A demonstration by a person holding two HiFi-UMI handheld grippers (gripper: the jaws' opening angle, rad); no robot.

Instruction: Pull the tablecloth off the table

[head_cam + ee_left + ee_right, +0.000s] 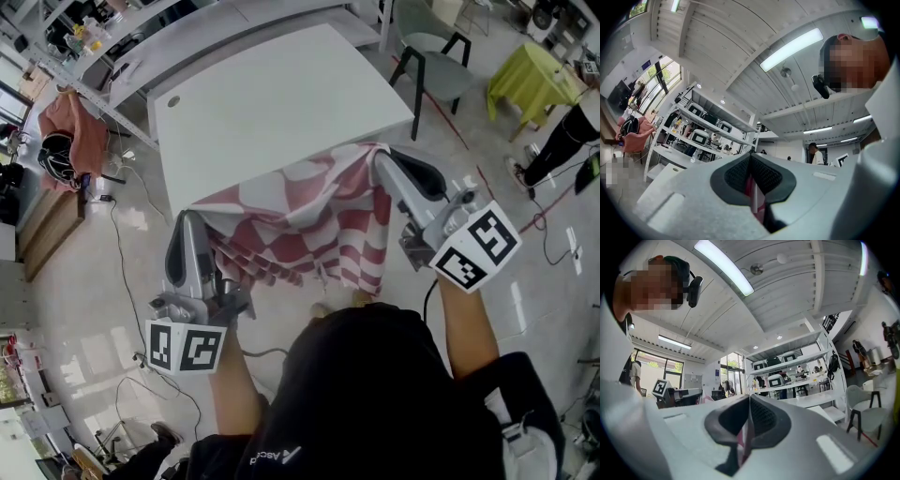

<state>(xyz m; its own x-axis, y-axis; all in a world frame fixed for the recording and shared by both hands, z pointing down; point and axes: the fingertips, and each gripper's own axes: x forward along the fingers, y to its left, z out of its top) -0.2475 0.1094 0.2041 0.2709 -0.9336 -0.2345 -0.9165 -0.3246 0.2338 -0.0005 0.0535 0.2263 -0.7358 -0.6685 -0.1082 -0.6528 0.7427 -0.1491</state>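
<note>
Head view: the red-and-white checked tablecloth (305,230) hangs bunched off the near edge of the white table (272,103), whose top is mostly bare. The left gripper (190,220) and right gripper (380,159) each pinch a corner in tightly closed jaws, held apart, probably so the cloth slides clear without snagging

Red-and-white checked tablecloth (309,220) (white table (272,103))
</note>
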